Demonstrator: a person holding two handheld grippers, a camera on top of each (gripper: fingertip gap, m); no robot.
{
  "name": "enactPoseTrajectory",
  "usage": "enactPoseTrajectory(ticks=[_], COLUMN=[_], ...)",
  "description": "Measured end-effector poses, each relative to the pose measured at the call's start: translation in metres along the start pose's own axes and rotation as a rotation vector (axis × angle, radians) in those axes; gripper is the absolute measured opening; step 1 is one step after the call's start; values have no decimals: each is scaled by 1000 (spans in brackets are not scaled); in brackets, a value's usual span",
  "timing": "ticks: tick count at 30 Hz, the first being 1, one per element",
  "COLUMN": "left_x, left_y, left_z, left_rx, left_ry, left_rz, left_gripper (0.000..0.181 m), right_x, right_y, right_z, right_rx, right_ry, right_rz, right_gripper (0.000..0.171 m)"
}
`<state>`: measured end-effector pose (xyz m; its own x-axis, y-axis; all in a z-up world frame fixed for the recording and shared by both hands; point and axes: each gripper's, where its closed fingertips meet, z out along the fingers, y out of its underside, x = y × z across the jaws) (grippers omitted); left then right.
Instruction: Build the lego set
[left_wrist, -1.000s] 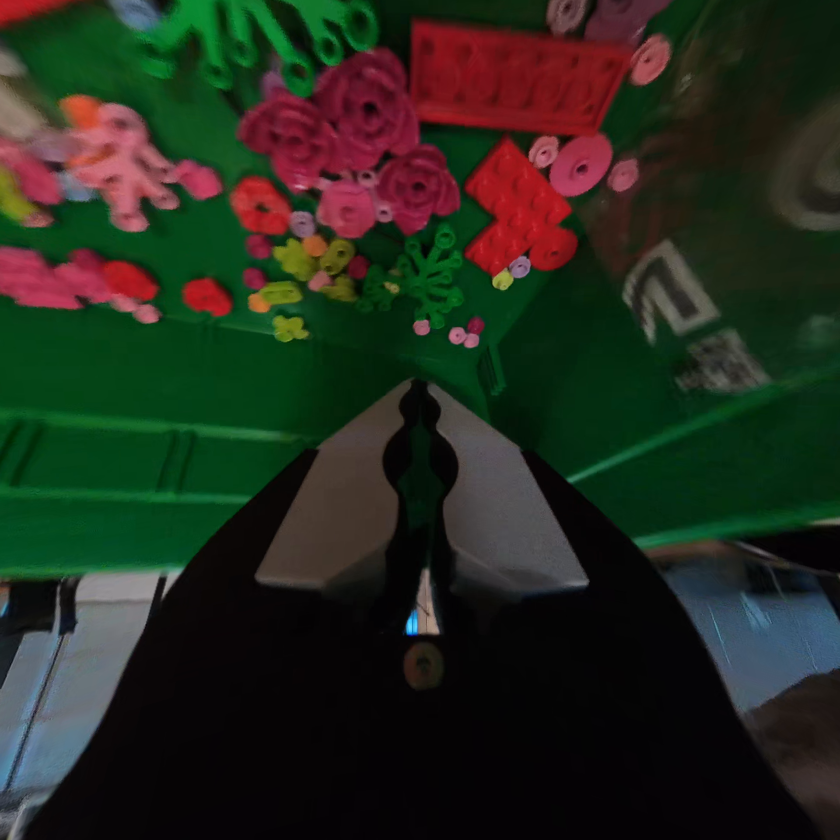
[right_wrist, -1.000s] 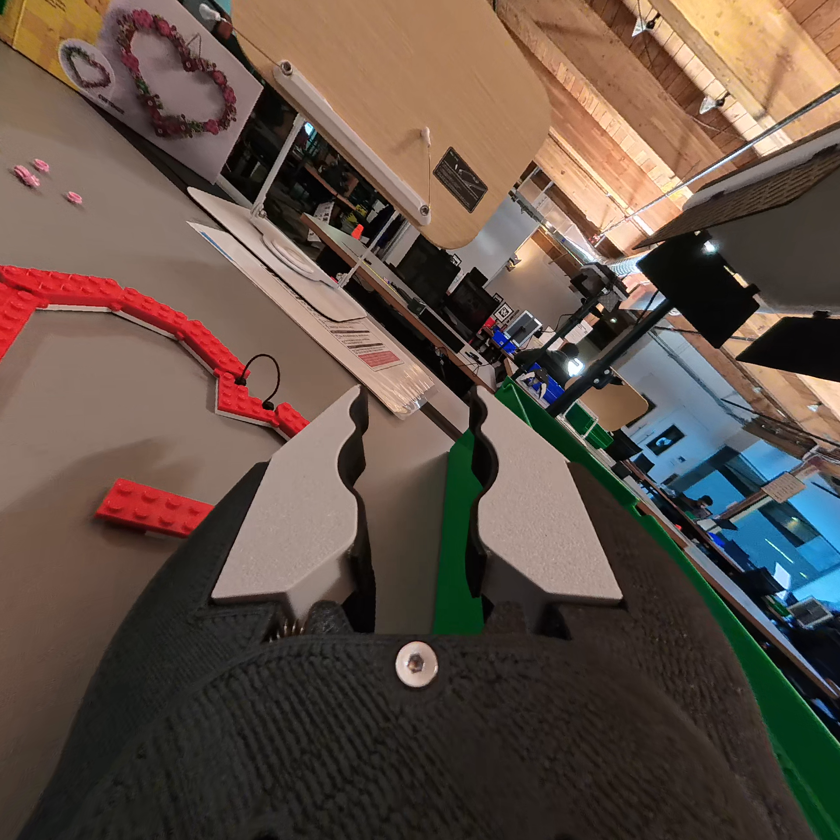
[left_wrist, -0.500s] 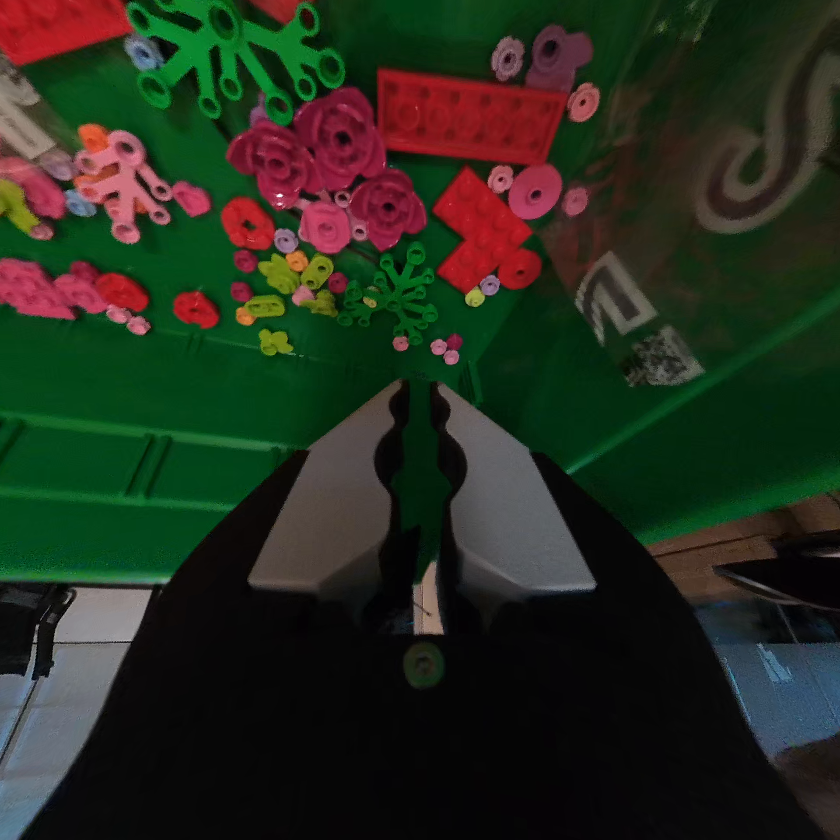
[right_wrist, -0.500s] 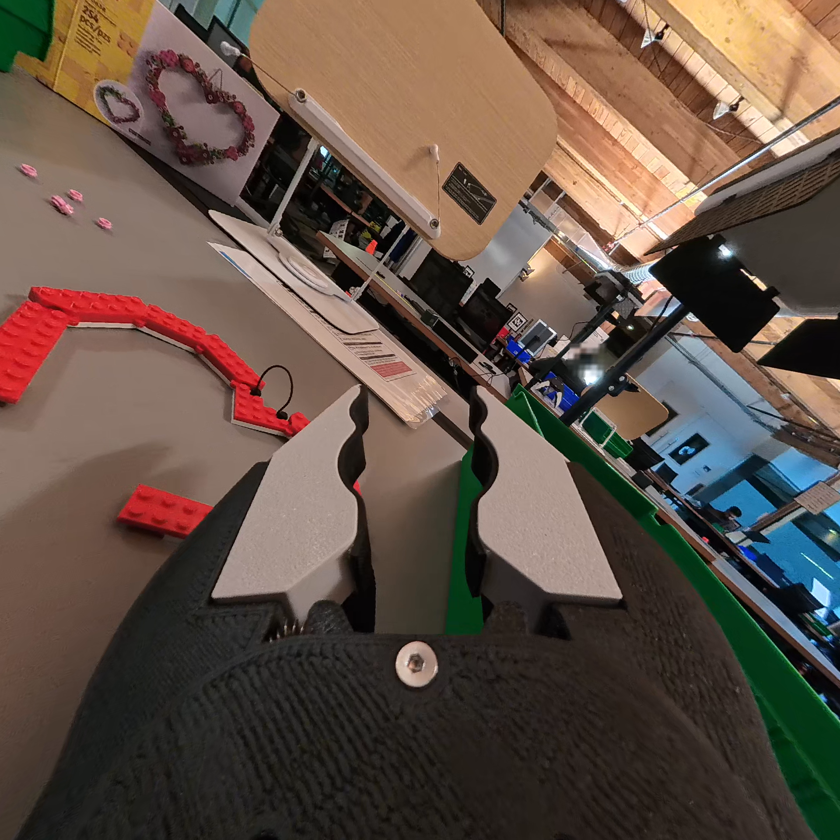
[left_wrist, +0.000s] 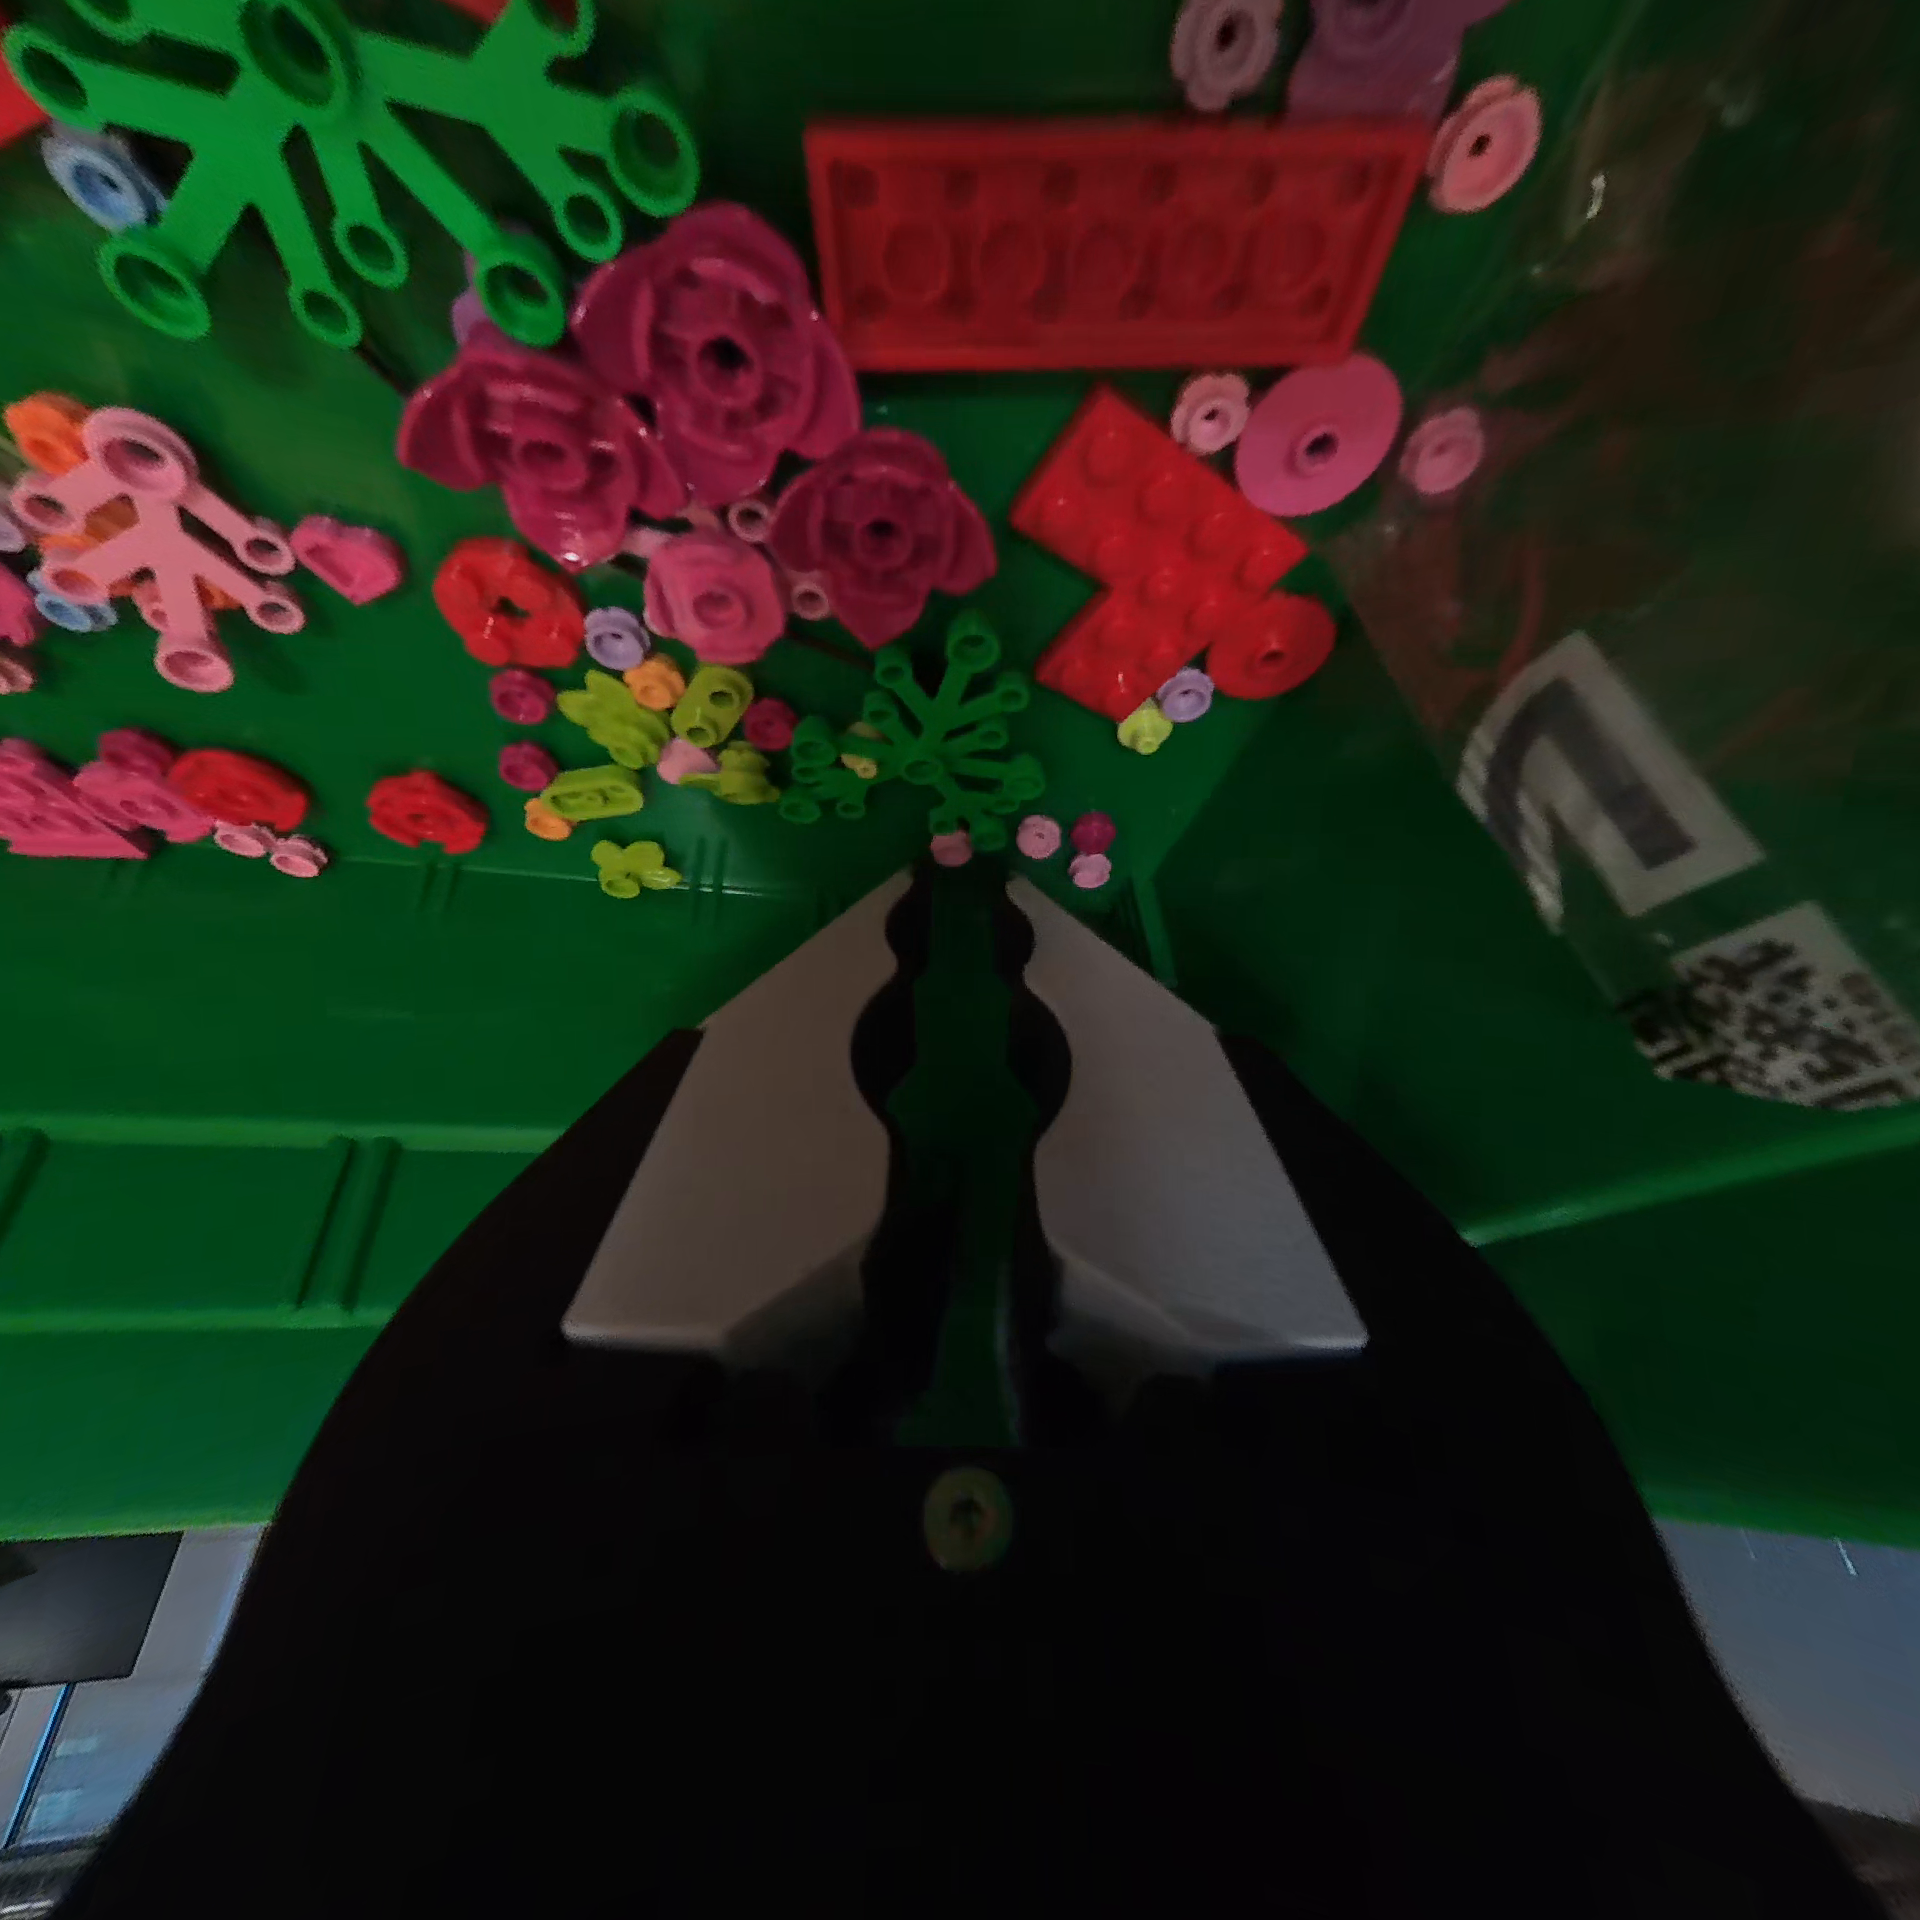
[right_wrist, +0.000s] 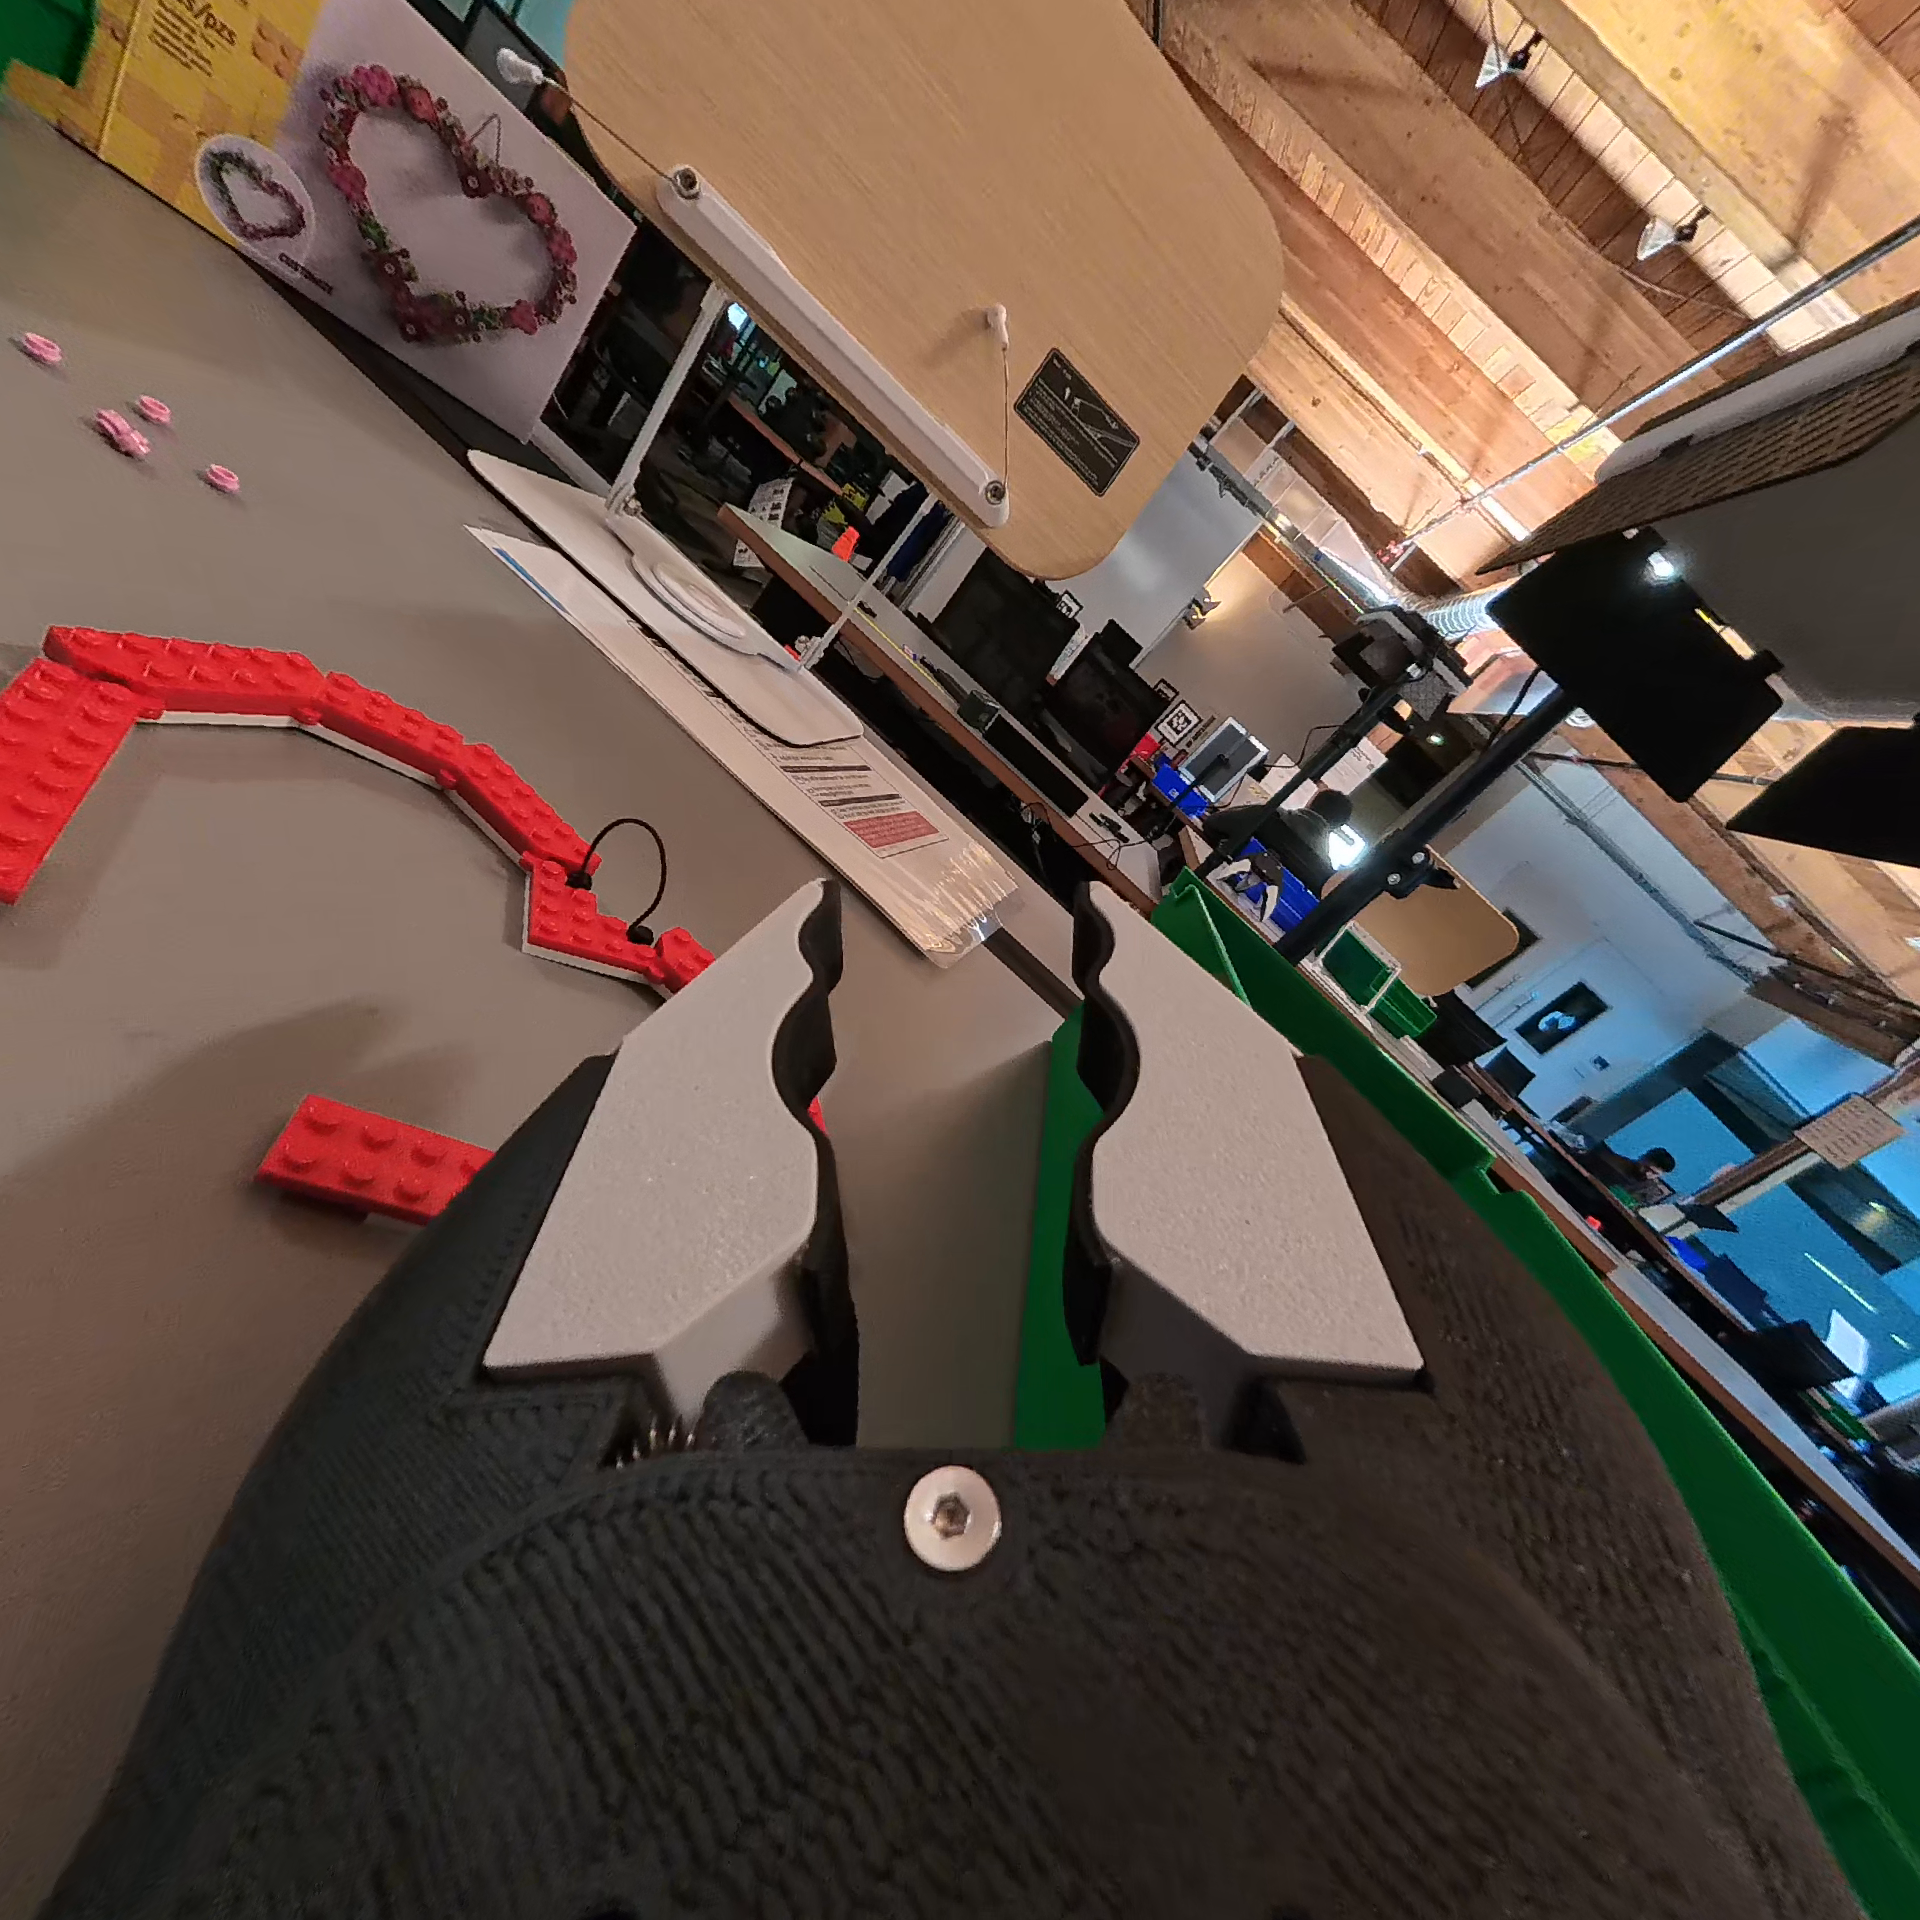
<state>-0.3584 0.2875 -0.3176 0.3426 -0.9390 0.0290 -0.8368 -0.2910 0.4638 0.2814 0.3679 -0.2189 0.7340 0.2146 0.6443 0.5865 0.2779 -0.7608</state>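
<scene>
My left gripper (left_wrist: 961, 883) points into a green bin (left_wrist: 312, 1195) of loose Lego pieces, jaws a little apart and empty. Just beyond its tips lie small pink studs (left_wrist: 1039, 834) and a green leaf piece (left_wrist: 935, 738). Farther in are three dark magenta roses (left_wrist: 717, 343), a long red plate (left_wrist: 1112, 244) and a red corner plate (left_wrist: 1153, 551). My right gripper (right_wrist: 953, 904) is open and empty, low over the grey table. A partly built red heart frame (right_wrist: 312, 696) lies to its left, with a loose red plate (right_wrist: 364, 1153) close to its left finger.
The bin also holds a large green leaf (left_wrist: 343, 156), a pink leaf (left_wrist: 156, 540), red flowers (left_wrist: 509, 603) and lime bits (left_wrist: 623, 727). On the table are pink studs (right_wrist: 135, 426), the set's box (right_wrist: 416, 208), a sleeved sheet (right_wrist: 779, 748) and the bin's rim (right_wrist: 1351, 1091) at right. About 65 cm separates my left fingertips from my right. From my right tips it is roughly 9 cm to the loose red plate (right_wrist: 364, 1153); from my left, 60 cm.
My left gripper has moved closer to the pieces in the bin and its jaws have opened a little. The right gripper stays open; its view has shifted slightly across the table.
</scene>
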Motion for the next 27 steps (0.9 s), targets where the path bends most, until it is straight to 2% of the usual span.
enactPoseTrajectory(ticks=[7, 10, 13, 17, 22, 27], left_x=[-6, -18, -6, 3, 19, 14], left_y=[-3, -10, -26, -19, -21, -18], left_z=[-2, -12, -27, -24, -14, -9], left_rx=[33, 127, 266, 216, 159, 119], left_ry=[-6, -9, 183, 298, 425, 400], left_rz=[-52, -279, -512, -741, -829, -862], left_gripper=[6, 3, 0, 0, 1, 2], right_x=[0, -1, -1, -2, -3, -3], right_y=[0, 0, 0, -1, -1, -1], right_z=[0, 0, 0, 0, 0, 0], right_rx=[0, 0, -1, 1, 5, 6], right_ry=[-2, -3, -6, -8, -13, -16], right_rz=[0, -1, -4, -6, -2, 4], right_gripper=[43, 43, 43, 43, 43, 43])
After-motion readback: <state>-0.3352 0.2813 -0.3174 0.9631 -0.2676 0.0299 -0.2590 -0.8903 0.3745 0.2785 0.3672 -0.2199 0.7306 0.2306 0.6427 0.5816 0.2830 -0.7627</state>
